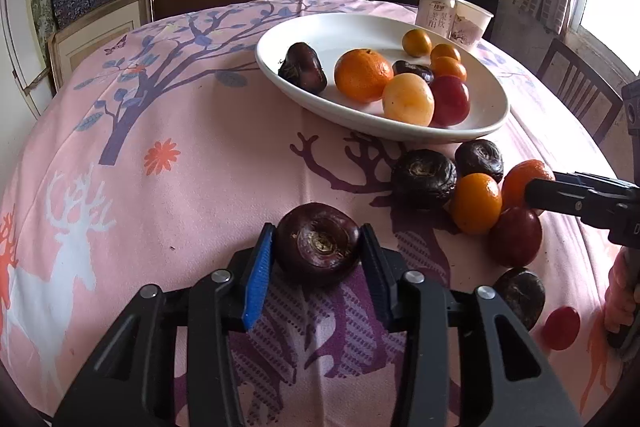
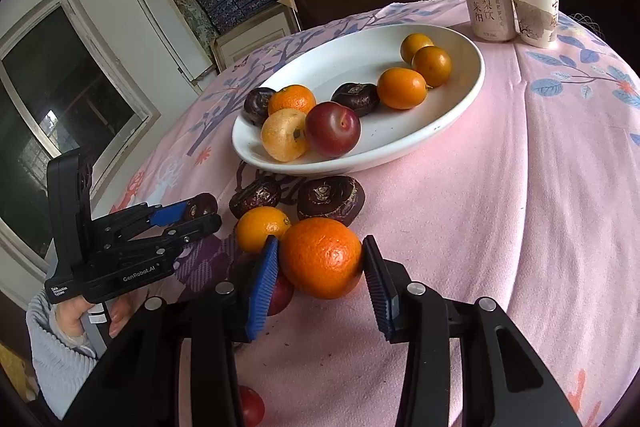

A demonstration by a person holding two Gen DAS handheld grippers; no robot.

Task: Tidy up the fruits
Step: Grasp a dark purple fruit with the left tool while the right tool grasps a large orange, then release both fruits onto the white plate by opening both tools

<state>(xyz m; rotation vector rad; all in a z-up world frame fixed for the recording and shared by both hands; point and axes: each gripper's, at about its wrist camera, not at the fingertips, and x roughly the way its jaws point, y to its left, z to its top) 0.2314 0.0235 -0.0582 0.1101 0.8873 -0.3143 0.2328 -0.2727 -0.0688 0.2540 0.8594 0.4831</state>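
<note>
Grippers both pinch fruit — left gripper a dark chestnut, right gripper an orange. Next job, I think — lift them onto the far plate.

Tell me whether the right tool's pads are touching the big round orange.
Touching: the right wrist view shows both pads pressed against the big round orange sides.

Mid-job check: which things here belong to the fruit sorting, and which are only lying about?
Job:
- white plate with fruit
- water chestnut between left gripper fingers
- orange between right gripper fingers
- loose fruit on the cloth, such as the small orange

Lying about:
- drink can
- paper cup
- chair
</note>
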